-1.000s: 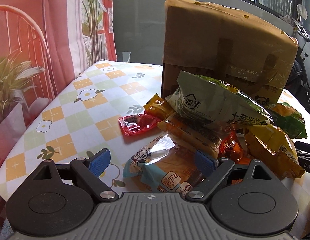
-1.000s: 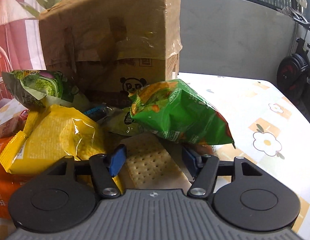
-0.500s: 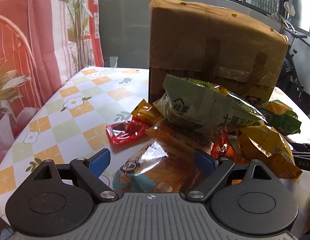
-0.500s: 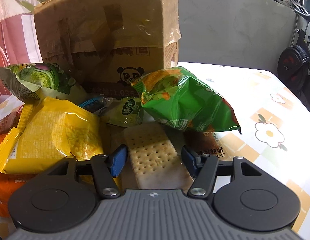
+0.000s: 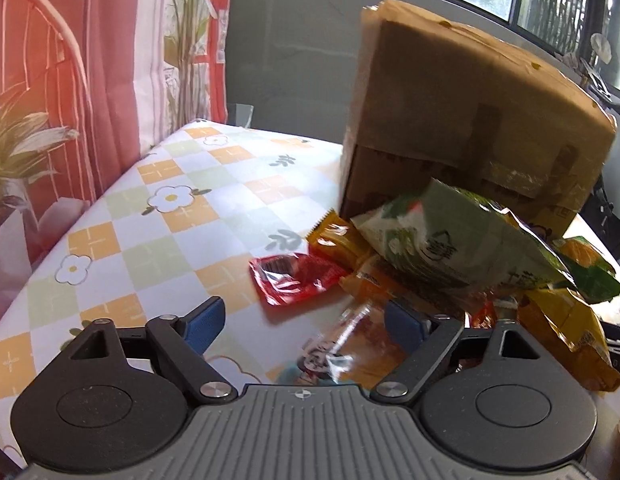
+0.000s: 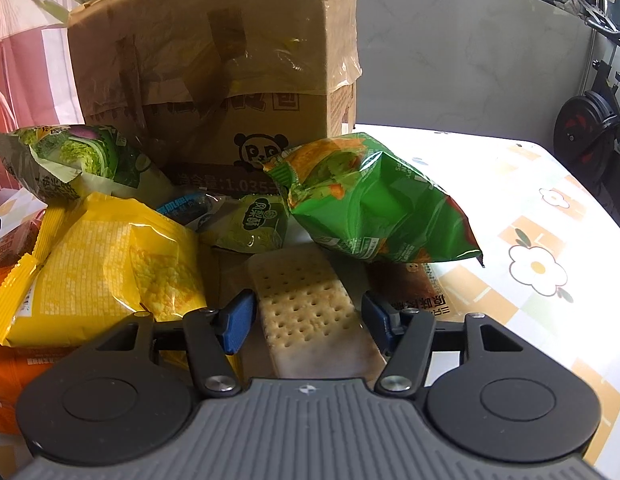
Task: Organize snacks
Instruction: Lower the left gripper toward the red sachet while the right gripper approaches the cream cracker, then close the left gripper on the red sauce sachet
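Between the right gripper (image 6: 305,320) jaws, parted, a cracker pack (image 6: 310,312) ungripped; left gripper (image 5: 299,322) jaws closing over clear-wrapped bread (image 5: 350,344)

Left gripper (image 5: 299,322) points forward and down, its blue-padded jaws apart and closing. Right gripper (image 6: 307,316) points the same way, jaws held partly apart.

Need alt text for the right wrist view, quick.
The right gripper straddles a cracker packet, pads not touching it. Beyond lie a green bag, a yellow bag and a cardboard box.
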Available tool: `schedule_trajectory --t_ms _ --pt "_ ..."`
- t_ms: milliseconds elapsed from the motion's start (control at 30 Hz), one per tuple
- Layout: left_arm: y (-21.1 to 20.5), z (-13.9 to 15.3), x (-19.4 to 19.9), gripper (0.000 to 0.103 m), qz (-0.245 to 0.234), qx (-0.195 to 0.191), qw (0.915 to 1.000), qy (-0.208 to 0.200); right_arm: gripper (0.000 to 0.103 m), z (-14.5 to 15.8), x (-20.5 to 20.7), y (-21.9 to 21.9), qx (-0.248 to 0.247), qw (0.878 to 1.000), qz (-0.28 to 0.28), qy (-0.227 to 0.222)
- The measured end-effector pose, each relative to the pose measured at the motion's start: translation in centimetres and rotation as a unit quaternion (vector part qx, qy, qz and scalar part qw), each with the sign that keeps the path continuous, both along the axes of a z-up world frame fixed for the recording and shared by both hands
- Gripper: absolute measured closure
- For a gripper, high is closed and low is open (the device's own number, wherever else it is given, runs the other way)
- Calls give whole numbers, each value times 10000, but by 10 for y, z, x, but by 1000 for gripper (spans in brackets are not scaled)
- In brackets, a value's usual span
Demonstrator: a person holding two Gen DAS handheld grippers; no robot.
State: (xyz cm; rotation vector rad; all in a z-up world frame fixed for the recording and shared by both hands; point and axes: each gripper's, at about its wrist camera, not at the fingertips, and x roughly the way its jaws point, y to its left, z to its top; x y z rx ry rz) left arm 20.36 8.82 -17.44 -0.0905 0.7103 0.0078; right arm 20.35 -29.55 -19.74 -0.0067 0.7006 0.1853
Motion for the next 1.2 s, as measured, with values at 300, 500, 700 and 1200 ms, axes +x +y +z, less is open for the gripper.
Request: schedule_trajectory --t_ms 300,500,700,1200 --pt "44 -9 67 51 -232 82 9994 251 42 0 0 -1 0 10000 3 -1" --pt "30 -21 92 49 -860 186 9959 200 42 0 0 0 4 10000 -3 -5" --pt "26 -45 109 39 -1231 210 9913 419 42 -1 2 -1 -1 10000 -2 2" --pt "33 -42 113 35 -1064 -276 9939 -61 41 -1 1 -1 12 10000 1 4"
